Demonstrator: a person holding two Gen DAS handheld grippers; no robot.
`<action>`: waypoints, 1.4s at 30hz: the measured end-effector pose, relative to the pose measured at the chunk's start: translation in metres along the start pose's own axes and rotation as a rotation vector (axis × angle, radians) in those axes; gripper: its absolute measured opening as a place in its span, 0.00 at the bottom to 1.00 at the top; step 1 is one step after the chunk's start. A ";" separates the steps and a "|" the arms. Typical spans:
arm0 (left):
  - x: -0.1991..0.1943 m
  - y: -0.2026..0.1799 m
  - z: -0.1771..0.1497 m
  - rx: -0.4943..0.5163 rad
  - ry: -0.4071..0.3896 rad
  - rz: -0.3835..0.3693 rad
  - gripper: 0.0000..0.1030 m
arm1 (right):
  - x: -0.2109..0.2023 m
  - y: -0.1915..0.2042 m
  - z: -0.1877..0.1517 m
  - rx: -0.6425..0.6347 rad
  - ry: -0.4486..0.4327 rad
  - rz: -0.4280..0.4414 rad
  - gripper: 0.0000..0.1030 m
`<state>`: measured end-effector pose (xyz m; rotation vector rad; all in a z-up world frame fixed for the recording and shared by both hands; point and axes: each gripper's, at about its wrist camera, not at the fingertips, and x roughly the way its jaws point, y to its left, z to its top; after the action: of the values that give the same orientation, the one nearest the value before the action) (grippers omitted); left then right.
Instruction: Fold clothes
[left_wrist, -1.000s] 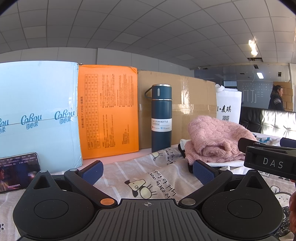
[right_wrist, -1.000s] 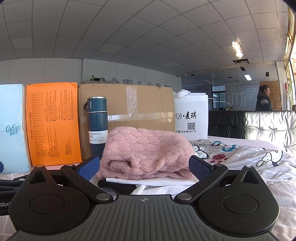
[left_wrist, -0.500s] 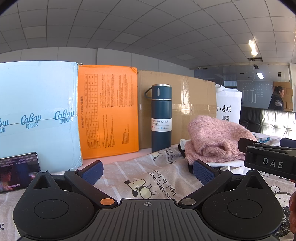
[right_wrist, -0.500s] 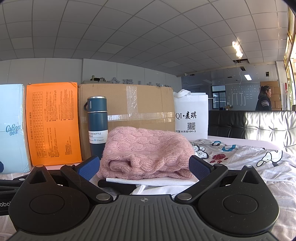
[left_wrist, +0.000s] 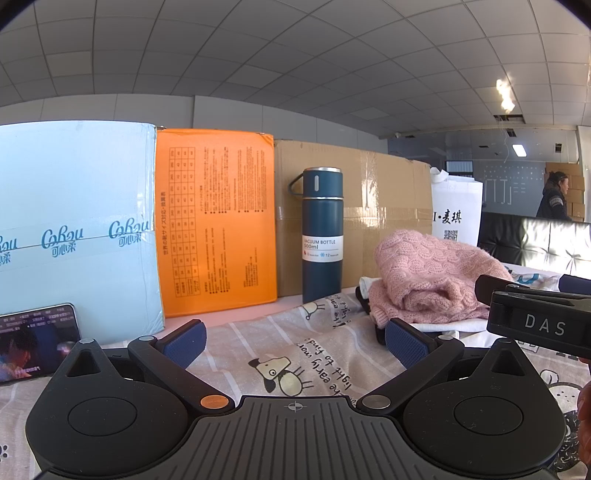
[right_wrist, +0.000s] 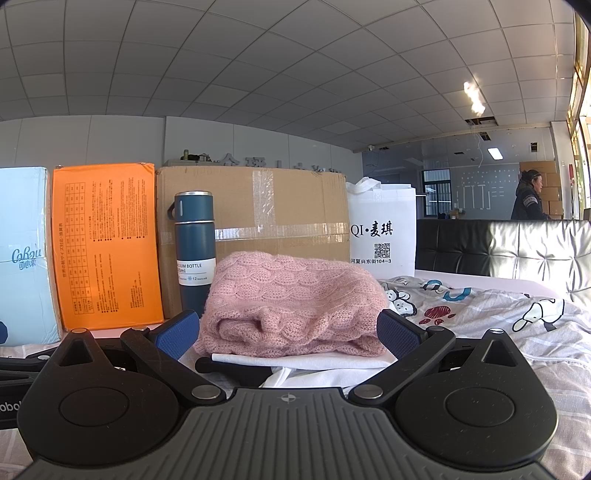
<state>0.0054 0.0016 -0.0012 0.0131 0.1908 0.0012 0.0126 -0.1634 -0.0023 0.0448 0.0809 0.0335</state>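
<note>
A folded pink knit sweater (right_wrist: 291, 302) lies on top of a white garment (right_wrist: 306, 363) and a dark item, on a cartoon-print sheet (left_wrist: 295, 347). My right gripper (right_wrist: 288, 332) is open, its blue pads on either side of the sweater's near edge, low at the sheet. My left gripper (left_wrist: 295, 341) is open and empty over the sheet, left of the sweater (left_wrist: 428, 280). The right gripper's body (left_wrist: 539, 321) shows at the right edge of the left wrist view.
A dark blue vacuum bottle (left_wrist: 322, 232) stands behind the sheet. A light blue box (left_wrist: 74, 229), an orange box (left_wrist: 216, 229), a cardboard box (right_wrist: 255, 236) and a white bag (right_wrist: 382, 229) line the back. A phone (left_wrist: 35, 341) leans at left. A person (right_wrist: 528, 199) stands far right.
</note>
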 end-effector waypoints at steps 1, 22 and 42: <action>0.000 0.000 0.000 0.000 0.000 0.000 1.00 | 0.000 0.000 0.000 0.000 0.000 0.000 1.00; -0.003 0.000 0.000 -0.003 -0.018 0.016 1.00 | 0.006 -0.008 -0.001 0.053 0.042 -0.003 1.00; -0.031 -0.007 0.000 0.027 -0.193 0.056 1.00 | -0.008 0.004 -0.002 -0.023 0.007 -0.049 1.00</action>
<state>-0.0254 -0.0052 0.0049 0.0456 -0.0028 0.0531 0.0046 -0.1593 -0.0034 0.0199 0.0884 -0.0142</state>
